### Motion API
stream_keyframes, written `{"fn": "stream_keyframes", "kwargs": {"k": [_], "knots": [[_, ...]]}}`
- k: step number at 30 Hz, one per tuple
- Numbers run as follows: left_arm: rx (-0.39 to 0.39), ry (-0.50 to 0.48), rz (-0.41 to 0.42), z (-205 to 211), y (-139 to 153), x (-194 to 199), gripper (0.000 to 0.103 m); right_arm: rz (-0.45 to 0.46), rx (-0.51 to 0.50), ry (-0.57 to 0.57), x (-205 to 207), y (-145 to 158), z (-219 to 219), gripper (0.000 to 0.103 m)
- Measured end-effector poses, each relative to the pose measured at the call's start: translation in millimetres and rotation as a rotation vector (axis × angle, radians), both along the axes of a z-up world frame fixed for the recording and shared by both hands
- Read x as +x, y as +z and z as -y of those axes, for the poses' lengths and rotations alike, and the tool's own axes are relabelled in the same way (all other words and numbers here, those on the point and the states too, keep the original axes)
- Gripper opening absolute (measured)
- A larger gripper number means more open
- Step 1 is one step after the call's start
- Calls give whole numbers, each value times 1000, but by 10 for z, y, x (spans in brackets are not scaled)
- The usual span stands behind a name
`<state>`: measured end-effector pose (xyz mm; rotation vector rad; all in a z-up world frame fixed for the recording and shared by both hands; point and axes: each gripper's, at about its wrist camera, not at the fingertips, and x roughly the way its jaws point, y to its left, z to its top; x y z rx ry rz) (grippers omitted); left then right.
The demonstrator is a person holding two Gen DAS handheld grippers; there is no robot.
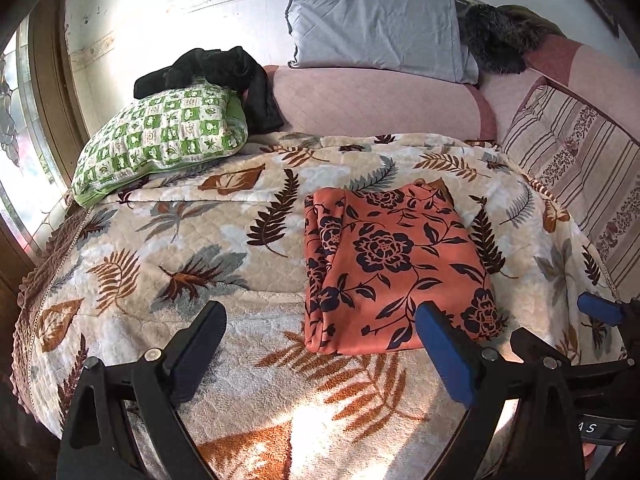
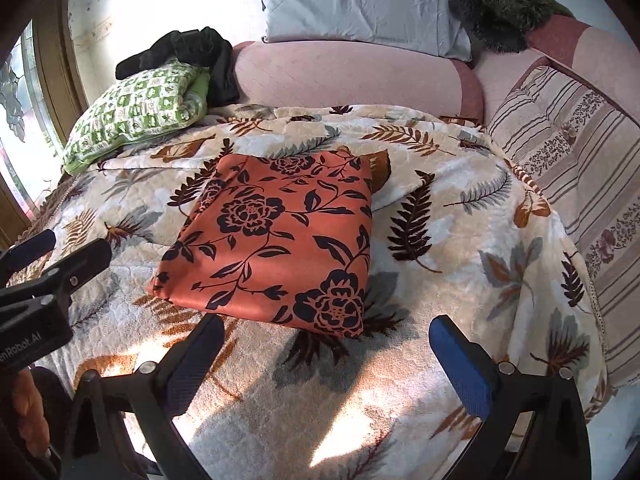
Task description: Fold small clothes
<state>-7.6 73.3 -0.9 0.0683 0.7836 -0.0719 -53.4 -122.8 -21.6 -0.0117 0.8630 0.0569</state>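
Orange floral cloth [image 1: 394,268], folded into rectangle, lies flat on leaf-print blanket [image 1: 160,248], centre of frame; left gripper [image 1: 320,356] at bottom edge, fingers spread wide, holding nothing; right gripper [image 2: 326,366] likewise spread, just short of cloth's near edge; green checked pillow [image 2: 132,116] upper left; grey pillow [image 2: 360,4] top centre.

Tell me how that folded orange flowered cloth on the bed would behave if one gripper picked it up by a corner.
The orange flowered cloth looks thin and soft, so it would probably go floppy and unfold, its layers visibly loose along the left edge. It seems light for its size. Pushed, it would likely bunch and drag on the fuzzy leaf-print blanket rather than slide.
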Motion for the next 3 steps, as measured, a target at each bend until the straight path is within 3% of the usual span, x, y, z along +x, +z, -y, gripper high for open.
{"fn": "stream_keyframes", "kwargs": {"k": [3], "knots": [[-10, -1, -2, -1, 9, 31, 96, -1, -4, 2, 29, -12, -21, 103]]}}
